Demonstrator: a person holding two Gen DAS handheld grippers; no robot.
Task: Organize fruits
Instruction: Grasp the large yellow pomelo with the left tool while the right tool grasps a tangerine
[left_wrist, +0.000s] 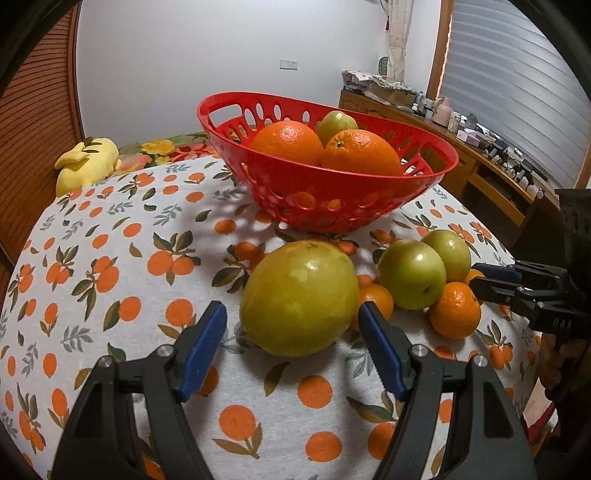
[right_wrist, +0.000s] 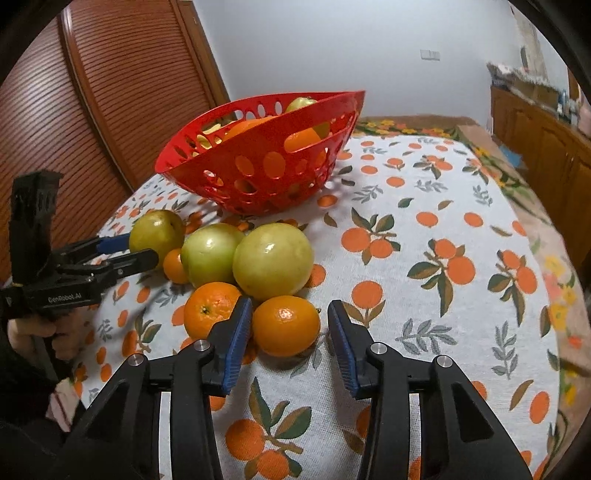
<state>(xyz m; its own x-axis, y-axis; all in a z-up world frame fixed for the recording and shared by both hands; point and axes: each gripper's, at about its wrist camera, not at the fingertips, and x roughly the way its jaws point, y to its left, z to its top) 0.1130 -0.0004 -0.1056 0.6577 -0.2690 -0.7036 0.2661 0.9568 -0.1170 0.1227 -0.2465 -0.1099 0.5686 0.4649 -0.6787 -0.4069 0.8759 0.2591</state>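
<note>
On the table, covered by a white cloth printed with oranges and leaves, stands a red perforated plastic basket holding two large oranges and, behind them, a small green fruit. The loose fruits lie in a cluster in front of the basket. The left claw is spread wide, its blue-padded fingers on either side of a large yellow-green round fruit without pressing it; the right-hand pad looks very close to the skin, though contact cannot be settled from this angle. Just beside that fruit sit two smaller glossy green fruits, touching each other, with small orange tangerines tucked around them.

In the right wrist view, the right claw is also spread, flanking a small round tangerine that rests on the cloth; its left pad lies between this tangerine and a second tangerine close alongside. A third, smaller tangerine sits between the green fruits. A yellow plush toy lies at the far left edge of the table, and a wooden louvred door stands behind.
</note>
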